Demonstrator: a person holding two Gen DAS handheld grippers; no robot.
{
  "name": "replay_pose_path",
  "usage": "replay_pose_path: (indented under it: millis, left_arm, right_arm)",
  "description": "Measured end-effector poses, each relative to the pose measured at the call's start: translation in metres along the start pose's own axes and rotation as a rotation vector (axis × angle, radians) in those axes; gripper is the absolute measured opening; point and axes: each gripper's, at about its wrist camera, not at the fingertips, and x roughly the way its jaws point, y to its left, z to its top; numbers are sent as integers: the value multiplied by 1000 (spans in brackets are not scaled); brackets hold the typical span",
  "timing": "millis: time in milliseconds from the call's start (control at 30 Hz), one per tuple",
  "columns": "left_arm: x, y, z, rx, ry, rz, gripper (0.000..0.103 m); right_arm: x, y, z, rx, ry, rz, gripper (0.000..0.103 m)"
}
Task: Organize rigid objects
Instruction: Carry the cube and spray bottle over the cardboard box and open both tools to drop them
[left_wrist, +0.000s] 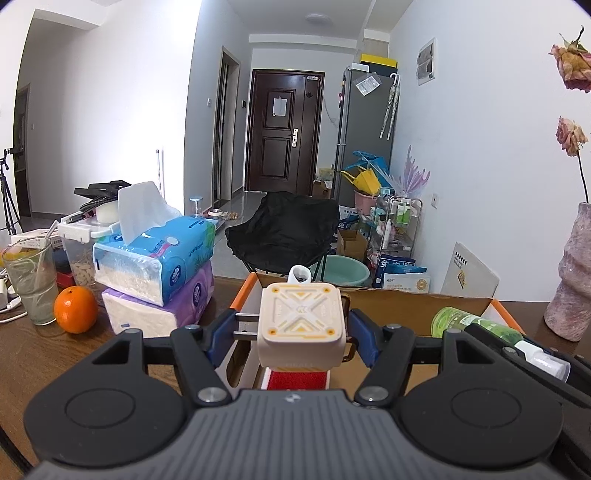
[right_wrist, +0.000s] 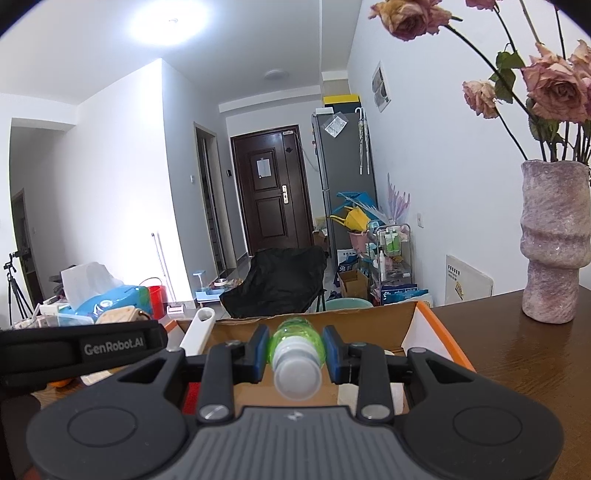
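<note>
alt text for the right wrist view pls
The right tool grips a small green bottle, white cap toward the camera, above an open cardboard box on a dark wooden table. A pink vase of dried roses stands right.

1. A box (left_wrist: 388, 302) stands on the table (left_wrist: 29, 354).
2. Left of it, two tissue packs (left_wrist: 155, 258) are stacked, an orange (left_wrist: 75, 309) and glass (left_wrist: 31, 277) further left.
3. A vase (right_wrist: 554, 240) stands to the right.

Bright, even daylight — ceiling glare (right_wrist: 170, 22) blown out, fisheye edges bent, corners dark.
</note>
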Motion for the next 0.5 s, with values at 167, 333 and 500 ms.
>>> replay_pose_path:
  millis: [167, 333, 500]
  left_arm:
    - [8, 0, 1, 6, 8, 10, 67]
    - [16, 3, 0, 7, 21, 21, 67]
    - [24, 3, -1, 24, 27, 23, 67]
  right_arm:
    - [10, 2, 2, -6, 5, -2, 30]
    - [21, 3, 5, -10, 10, -1, 30]
    - [31, 4, 8, -15, 19, 1, 30]
